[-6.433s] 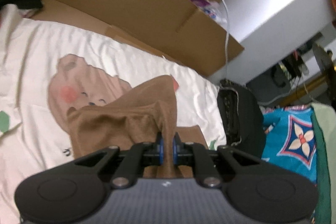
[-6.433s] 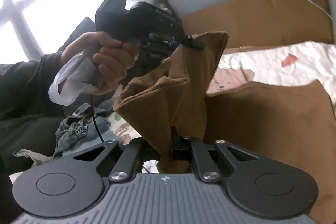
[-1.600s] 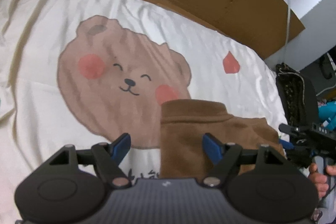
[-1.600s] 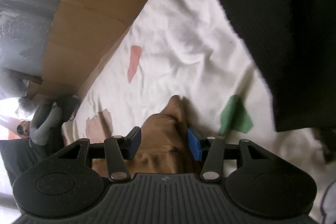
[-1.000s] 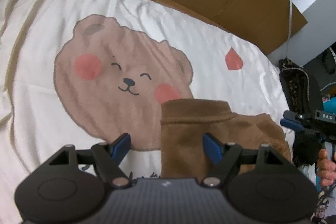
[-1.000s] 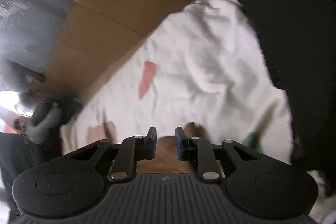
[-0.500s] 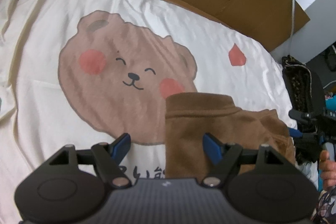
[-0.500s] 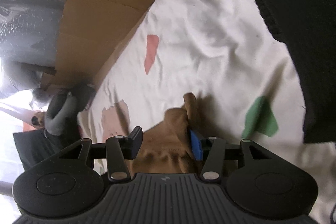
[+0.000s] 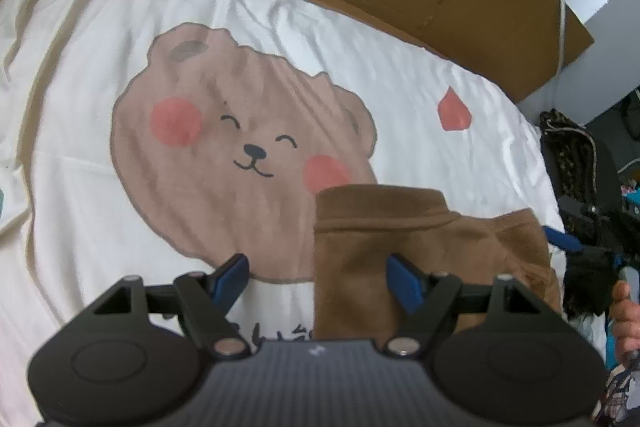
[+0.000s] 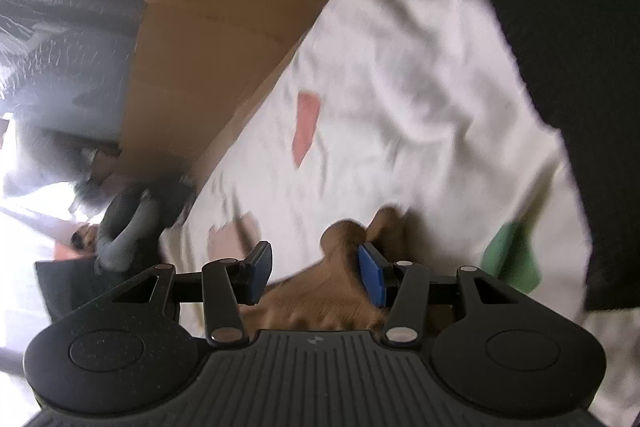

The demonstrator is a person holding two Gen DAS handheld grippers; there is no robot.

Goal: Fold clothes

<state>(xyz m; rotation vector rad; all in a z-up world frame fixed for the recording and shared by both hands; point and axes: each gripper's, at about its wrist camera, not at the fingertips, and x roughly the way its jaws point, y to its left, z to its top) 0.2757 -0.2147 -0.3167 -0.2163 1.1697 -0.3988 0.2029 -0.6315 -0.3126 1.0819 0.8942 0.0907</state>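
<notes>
Your left claw (image 9: 318,277) stands wide apart with nothing between its blue pads, hovering over the near edge of the folded brown fleece garment (image 9: 404,247). Your right claw (image 10: 316,273) is also apart, its pads straddling a bunched corner of that cloth without pinching it. Seconds ago both claws were clamped on the garment and held it in the air; now it lies flat on the white bear-print bedsheet (image 9: 120,235), beside the bear's cheek. A second ago the right claw had nearly closed; it has since reopened. This fold looks laid; smoothing probably remains.
</notes>
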